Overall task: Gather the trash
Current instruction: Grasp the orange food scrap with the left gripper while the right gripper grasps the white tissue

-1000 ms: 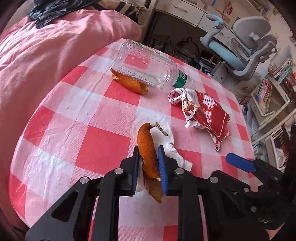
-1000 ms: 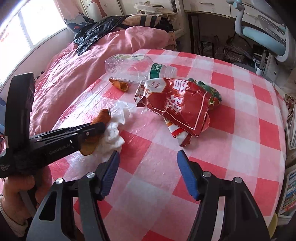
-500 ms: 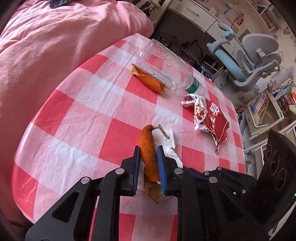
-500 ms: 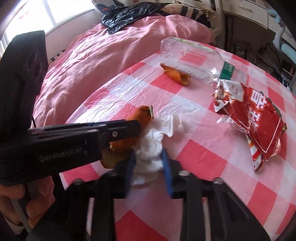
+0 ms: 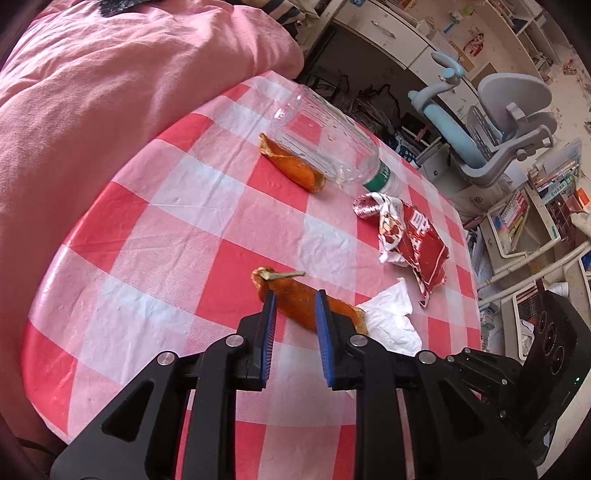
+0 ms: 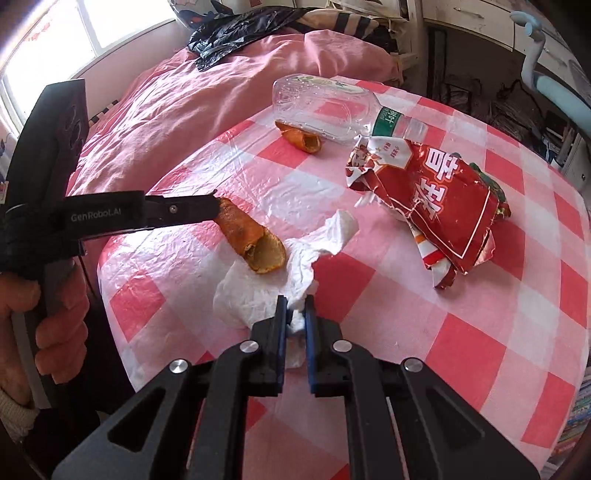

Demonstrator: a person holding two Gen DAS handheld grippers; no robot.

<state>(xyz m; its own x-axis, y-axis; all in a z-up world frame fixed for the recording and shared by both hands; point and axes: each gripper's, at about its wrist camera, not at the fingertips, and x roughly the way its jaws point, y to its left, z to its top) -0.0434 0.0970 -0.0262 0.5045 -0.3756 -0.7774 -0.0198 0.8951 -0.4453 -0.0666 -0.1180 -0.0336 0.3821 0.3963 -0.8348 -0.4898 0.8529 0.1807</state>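
Note:
An orange peel (image 5: pixel 291 301) with a dry stem lies crosswise between the blue pads of my left gripper (image 5: pixel 293 299). Those jaws are opening, and the pads still touch the peel. From the right wrist view the left gripper (image 6: pixel 216 205) holds the peel (image 6: pixel 247 232) by one end, its other end tilted down onto a white tissue (image 6: pixel 255 295). My right gripper (image 6: pixel 295 301) is shut on the near edge of that tissue, which also shows at the left gripper's right side (image 5: pixel 391 317). Farther back lie a red snack bag (image 6: pixel 436 188), a clear plastic bottle (image 6: pixel 325 103) and a second peel (image 6: pixel 299 138).
Everything rests on a round table under a red-and-white checked cloth (image 5: pixel 166 240). A bed with a pink quilt (image 5: pixel 110 92) borders the table's left and far side, with a black plastic bag (image 6: pixel 240 33) on it. An office chair (image 5: pixel 498 122) and bookshelves stand to the right.
My right gripper came in from the right and shut on the tissue. The peel in my left gripper turned from lengthwise to crosswise, and the tissue slid out to its right.

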